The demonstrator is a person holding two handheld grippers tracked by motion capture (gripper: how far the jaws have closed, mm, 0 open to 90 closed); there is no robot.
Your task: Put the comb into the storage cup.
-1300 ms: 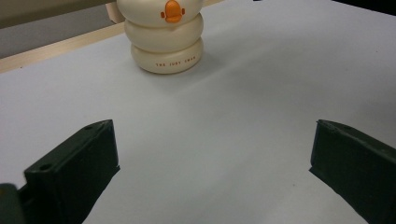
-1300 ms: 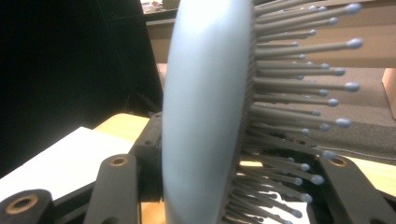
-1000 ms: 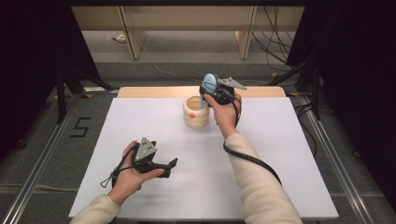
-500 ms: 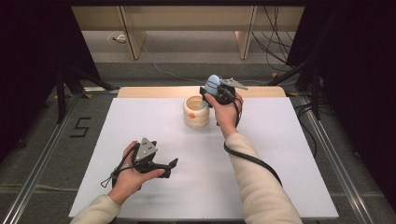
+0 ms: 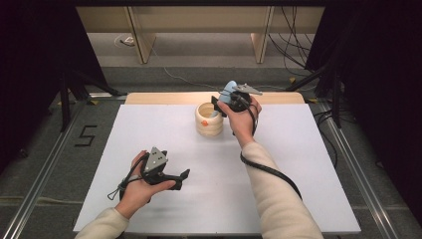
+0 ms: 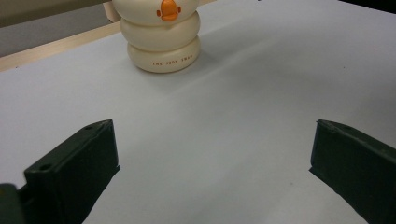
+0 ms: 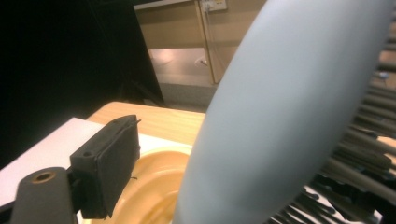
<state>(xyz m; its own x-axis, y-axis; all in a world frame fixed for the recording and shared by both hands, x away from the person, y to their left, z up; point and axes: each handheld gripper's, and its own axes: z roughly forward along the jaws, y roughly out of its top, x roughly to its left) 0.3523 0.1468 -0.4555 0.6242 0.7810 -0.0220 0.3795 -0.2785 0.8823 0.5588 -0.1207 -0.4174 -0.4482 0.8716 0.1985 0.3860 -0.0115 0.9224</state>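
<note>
A cream ringed cup (image 5: 208,121) with an orange mark on its side (image 6: 160,35) stands at the back middle of the white table (image 5: 298,164). A light blue brush-like thing (image 5: 227,91) leans up out of the cup, its lower end inside. My right gripper (image 5: 226,99) is around it just above the cup's right rim. In the right gripper view the blue thing (image 7: 280,116) lies close in front, with a gap between it and the one jaw that shows; the other jaw is hidden. My left gripper (image 5: 185,174) rests open near the front left, pointing at the cup.
A wooden strip (image 5: 164,97) runs along the table's far edge. Metal rails (image 5: 45,169) flank the table on both sides. Cables (image 5: 293,30) lie on the floor at the back right. A "5" mark (image 5: 85,135) is on the floor to the left.
The right hand and the blue thing have shifted very slightly over the cup. The left gripper has not moved.
</note>
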